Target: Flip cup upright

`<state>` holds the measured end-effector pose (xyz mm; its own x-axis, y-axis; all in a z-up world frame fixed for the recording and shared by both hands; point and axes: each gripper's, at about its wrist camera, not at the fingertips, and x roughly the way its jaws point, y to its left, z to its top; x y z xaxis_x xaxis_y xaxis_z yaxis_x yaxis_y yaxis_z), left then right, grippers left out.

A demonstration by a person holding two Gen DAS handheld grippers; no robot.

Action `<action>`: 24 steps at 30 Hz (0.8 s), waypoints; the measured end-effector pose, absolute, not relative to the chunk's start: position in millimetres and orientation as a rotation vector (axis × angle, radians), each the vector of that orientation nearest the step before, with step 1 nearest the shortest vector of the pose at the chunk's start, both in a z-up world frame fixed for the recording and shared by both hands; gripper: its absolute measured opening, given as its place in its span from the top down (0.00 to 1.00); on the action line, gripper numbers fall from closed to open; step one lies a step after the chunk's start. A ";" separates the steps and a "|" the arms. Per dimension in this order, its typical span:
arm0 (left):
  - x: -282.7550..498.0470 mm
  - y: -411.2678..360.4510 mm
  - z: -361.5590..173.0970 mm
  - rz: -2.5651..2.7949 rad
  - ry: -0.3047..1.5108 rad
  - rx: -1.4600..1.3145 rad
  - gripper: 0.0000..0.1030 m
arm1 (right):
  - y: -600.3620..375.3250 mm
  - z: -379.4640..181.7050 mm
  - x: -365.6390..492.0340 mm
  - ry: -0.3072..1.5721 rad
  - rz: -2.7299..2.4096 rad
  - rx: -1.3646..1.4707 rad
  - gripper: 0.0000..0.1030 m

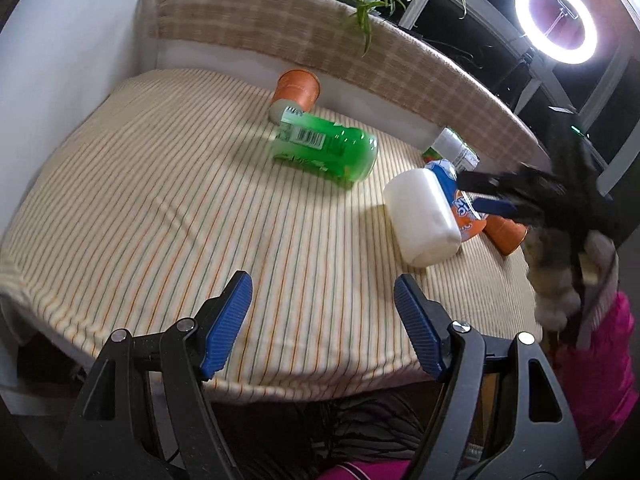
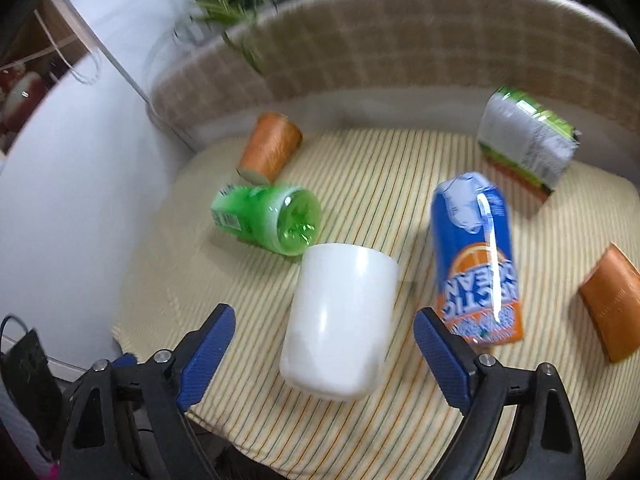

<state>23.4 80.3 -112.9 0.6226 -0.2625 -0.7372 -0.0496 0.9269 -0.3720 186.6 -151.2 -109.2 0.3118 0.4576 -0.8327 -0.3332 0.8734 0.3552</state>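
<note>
A white cup (image 2: 340, 320) lies on its side on the striped cloth, its closed base toward the right wrist camera. It also shows in the left wrist view (image 1: 422, 216). My right gripper (image 2: 324, 328) is open, its blue pads either side of the cup's near end, apart from it. In the left wrist view the right gripper (image 1: 486, 194) is blurred behind the cup. My left gripper (image 1: 323, 296) is open and empty over the cloth's front edge, well short of the cup.
A green bottle (image 1: 324, 148) lies on its side mid-table. A blue and orange can (image 2: 476, 260) lies beside the cup. Orange cups lie at the back (image 1: 296, 92) and right (image 2: 610, 300). A green and white carton (image 2: 524, 140) lies back right. A checked cushion (image 1: 280, 28) borders the rear.
</note>
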 end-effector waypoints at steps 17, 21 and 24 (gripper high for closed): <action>13.5 96.0 -114.3 -0.124 0.871 -0.436 0.27 | -133.6 -142.0 228.5 1.296 0.498 0.073 0.21; 15.0 95.1 -114.4 -0.127 0.870 -0.441 0.27 | -136.5 -146.7 229.0 1.312 0.495 0.088 0.27; 15.4 94.1 -113.7 -0.127 0.869 -0.437 0.27 | -139.5 -144.9 226.4 1.305 0.499 0.094 0.28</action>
<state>15.4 94.1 -113.7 0.6443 -0.2830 -0.7105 -0.0672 0.9044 -0.4213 226.4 -139.5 -144.9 0.1733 0.4030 -0.8987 -0.2991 0.8909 0.3418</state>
